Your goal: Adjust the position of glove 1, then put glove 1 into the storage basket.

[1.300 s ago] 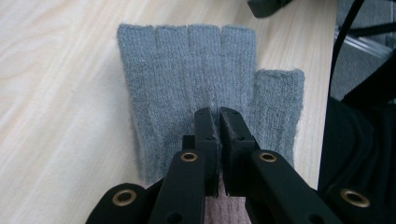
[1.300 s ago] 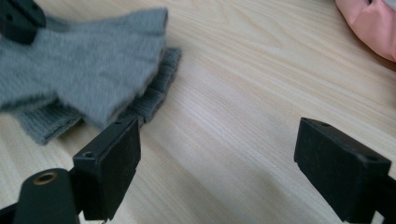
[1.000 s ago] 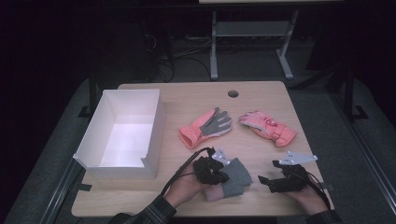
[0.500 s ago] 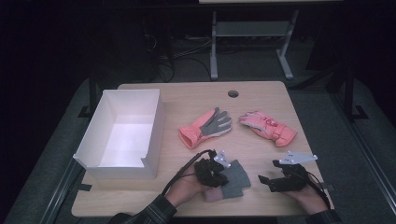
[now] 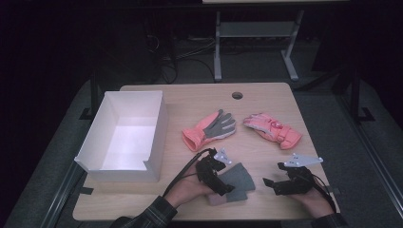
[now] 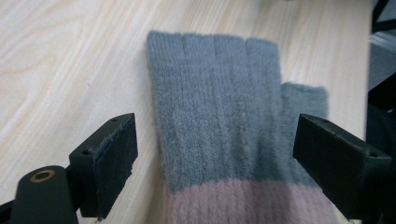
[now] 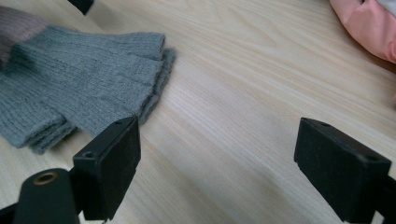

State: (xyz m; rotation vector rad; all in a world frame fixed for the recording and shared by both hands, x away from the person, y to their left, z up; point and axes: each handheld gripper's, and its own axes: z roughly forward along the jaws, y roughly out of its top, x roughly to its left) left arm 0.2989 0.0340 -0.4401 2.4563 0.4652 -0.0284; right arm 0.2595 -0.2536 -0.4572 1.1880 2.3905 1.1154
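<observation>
Left tongs [image 5: 227, 186] slid further over — grey glove [image 5: 240, 179].

white box [image 5: 124, 137] left | coral-grey glove [image 5: 209, 129] centre | pink glove [image 5: 272, 130] right | table [image 5: 190, 97]

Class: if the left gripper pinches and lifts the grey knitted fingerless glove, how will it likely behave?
The grey glove is soft ribbed knit lying flat, so it will probably droop and fold. It looks light. Its fuzzy surface should grip the left gripper's pads rather than slip.
</observation>
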